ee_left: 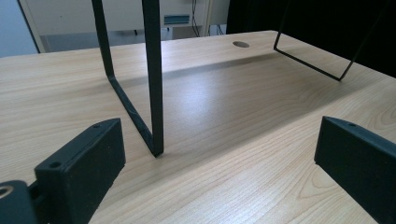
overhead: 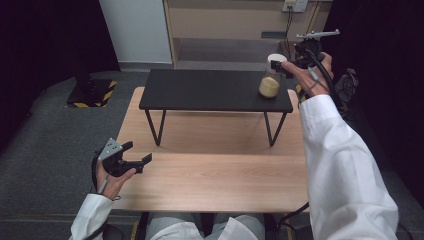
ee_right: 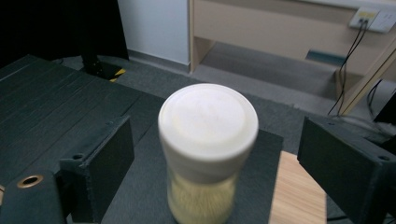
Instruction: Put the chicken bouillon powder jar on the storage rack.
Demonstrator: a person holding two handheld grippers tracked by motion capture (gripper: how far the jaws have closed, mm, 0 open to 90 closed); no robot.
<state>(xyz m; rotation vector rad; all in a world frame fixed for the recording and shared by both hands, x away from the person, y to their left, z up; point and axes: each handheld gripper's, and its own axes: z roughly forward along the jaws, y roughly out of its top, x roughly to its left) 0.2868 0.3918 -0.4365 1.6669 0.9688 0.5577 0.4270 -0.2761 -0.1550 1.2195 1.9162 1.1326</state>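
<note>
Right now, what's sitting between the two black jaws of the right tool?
A clear jar of yellowish grains with a white lid, standing on the black raised shelf, apart from both jaws of the right tool; the right gripper view shows it.

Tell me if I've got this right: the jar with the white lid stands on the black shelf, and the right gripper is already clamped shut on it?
Not quite. The jar does stand on the black shelf, but the right gripper is open: the right gripper view shows both jaws standing clear of the jar's sides.
</note>
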